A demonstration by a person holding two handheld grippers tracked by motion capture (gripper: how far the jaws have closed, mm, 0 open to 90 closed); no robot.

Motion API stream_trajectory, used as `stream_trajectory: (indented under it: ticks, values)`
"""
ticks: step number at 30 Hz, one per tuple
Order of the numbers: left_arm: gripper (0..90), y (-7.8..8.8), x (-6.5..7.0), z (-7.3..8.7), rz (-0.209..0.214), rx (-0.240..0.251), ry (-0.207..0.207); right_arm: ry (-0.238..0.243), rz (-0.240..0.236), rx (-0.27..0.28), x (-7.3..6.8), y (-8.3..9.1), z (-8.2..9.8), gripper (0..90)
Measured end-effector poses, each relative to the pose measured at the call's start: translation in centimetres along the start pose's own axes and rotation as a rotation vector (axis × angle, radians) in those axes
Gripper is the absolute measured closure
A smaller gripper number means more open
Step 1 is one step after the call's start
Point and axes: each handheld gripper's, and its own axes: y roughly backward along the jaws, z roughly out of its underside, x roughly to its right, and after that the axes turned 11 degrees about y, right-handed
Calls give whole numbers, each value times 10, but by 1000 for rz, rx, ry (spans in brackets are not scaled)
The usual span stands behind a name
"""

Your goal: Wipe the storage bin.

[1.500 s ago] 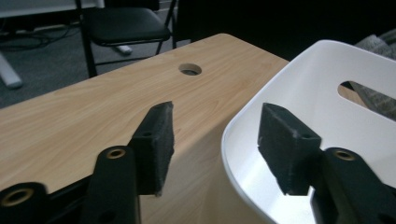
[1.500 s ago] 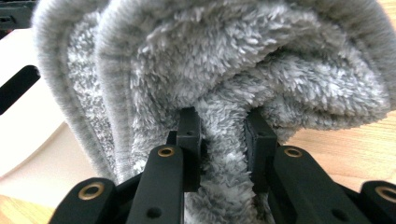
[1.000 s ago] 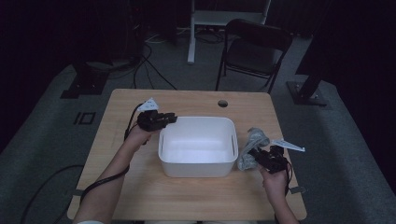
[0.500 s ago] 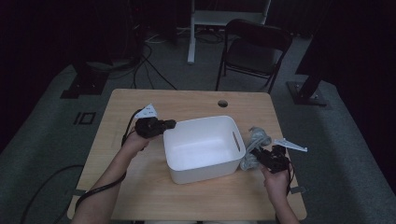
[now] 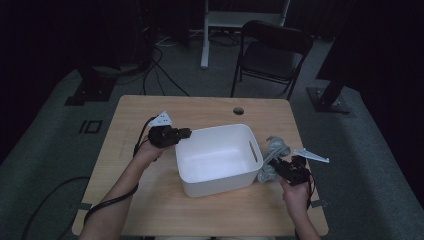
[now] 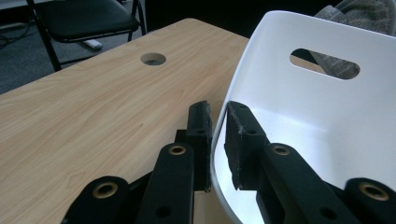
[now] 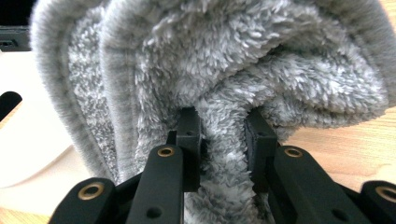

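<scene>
On the wooden table (image 5: 150,210), the left gripper (image 5: 181,134) pinches the white tub's (image 5: 220,160) rim; the right gripper (image 5: 274,166) clamps a grey fleece cloth (image 5: 276,150) just beside the tub's slotted wall (nearer hand).

A plain white tub (image 5: 220,160) with a glossy inside stands on a light wood-grain table (image 5: 200,107); the fluffy cloth (image 7: 224,70) is mottled grey; both grippers, left (image 6: 217,140) and right (image 7: 222,140), are matt black with brass-coloured rivets; a black chair (image 5: 272,55) stands on grey floor
</scene>
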Motion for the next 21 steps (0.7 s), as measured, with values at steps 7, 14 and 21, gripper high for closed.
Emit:
stream_trajectory:
  ticks: [7,14,21]
  values:
    - [843,11,5,7,-19,7,20,1,0,-2,0,-1,0,726]
    - [854,20,9,14,-56,19,33,-2,-9,-5,-2,-4,-1,726]
    - [800,13,10,12,-65,-6,32,-5,-15,-7,-4,-5,-1,726]
